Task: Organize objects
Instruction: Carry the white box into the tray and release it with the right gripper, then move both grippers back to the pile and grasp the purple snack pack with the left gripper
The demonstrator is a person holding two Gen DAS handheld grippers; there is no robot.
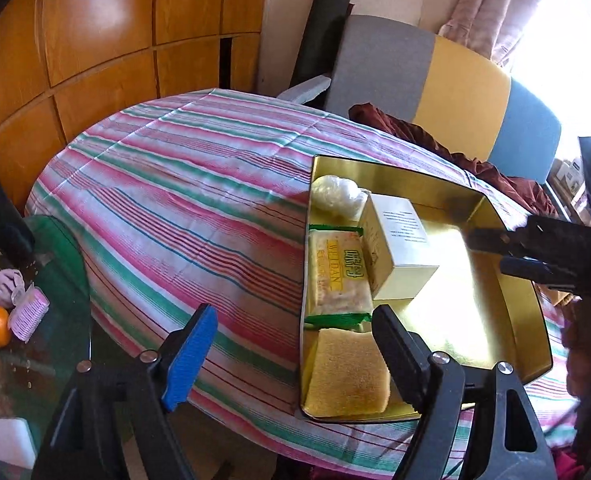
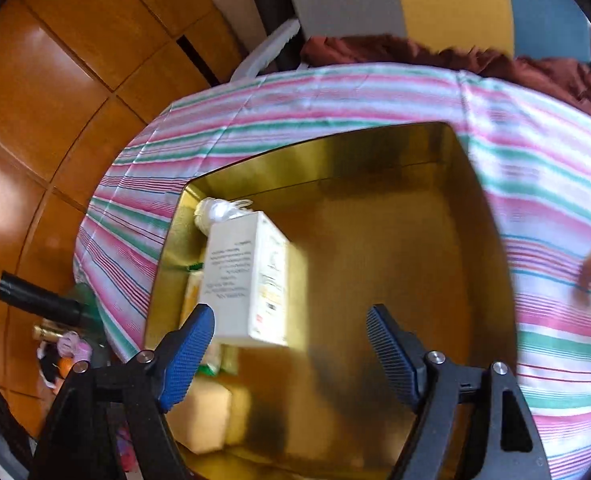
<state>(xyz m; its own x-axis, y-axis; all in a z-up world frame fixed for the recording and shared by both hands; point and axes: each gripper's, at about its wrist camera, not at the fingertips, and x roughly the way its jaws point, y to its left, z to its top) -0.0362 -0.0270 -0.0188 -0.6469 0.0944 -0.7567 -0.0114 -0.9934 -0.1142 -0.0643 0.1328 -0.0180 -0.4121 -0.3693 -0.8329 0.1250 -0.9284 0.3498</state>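
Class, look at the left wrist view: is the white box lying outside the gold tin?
No. The white box stands inside the gold tin, beside a green-edged snack packet.

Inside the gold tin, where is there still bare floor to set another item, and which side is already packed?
The gold tin has bare floor from the white box across to its right wall. The left side is crowded: plastic-wrapped bundle, green-edged snack packet and yellow sponge in a row. Left of the tin, the striped cloth is bare.
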